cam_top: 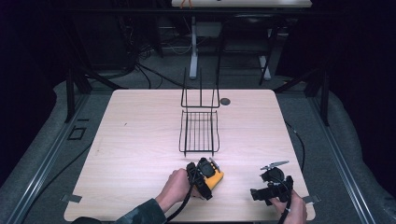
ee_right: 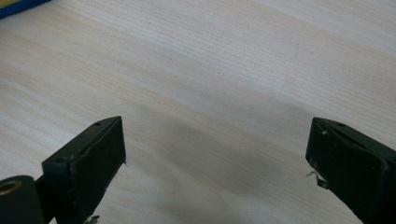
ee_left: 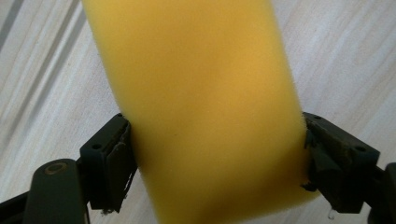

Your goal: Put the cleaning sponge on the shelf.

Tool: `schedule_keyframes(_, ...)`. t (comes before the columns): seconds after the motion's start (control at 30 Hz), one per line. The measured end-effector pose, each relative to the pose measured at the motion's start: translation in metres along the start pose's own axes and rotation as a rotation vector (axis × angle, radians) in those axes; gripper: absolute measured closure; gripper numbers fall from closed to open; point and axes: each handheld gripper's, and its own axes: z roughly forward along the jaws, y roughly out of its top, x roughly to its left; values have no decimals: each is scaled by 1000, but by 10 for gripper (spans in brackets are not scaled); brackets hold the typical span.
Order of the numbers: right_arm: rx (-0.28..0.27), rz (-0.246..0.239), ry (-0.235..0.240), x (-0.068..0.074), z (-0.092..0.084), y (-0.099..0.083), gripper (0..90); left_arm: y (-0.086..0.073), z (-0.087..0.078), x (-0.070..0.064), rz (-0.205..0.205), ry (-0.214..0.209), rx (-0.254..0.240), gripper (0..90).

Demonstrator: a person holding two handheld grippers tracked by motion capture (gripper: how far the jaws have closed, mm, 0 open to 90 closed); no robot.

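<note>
A yellow sponge (ee_left: 196,84) stands between the two black jaws of my left gripper (ee_left: 215,149), and both pads press into its sides. From above, the sponge (cam_top: 216,179) and the left gripper (cam_top: 208,176) sit just over the table near the front middle, held by a hand in a dark sleeve. My right gripper (cam_top: 258,193) hovers at the front right, held by the other hand. Its jaws stand wide apart over bare wood in the right gripper view, with nothing between the right gripper's (ee_right: 217,154) pads.
A black wire rack (cam_top: 199,130) with an upright back stands in the middle of the pale wooden table (cam_top: 135,140), just beyond the sponge. A small dark disc (cam_top: 225,101) lies behind the rack. A blue edge (ee_right: 18,6) shows at the top left of the right gripper view.
</note>
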Motion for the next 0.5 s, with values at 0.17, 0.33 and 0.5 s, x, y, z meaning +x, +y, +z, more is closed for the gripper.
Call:
schedule_keyframes(0.17,0,0,2,0,0,0,43,-2,-1,-1,14,1,-13,218)
schedule_keyframes(0.33,2,1,1,0,0,0,43,-3,-3,-1,26,-13,-24,222)
schedule_keyframes(0.5,-3,2,4,0,1,0,43,-4,-8,-1,29,-5,-39,222)
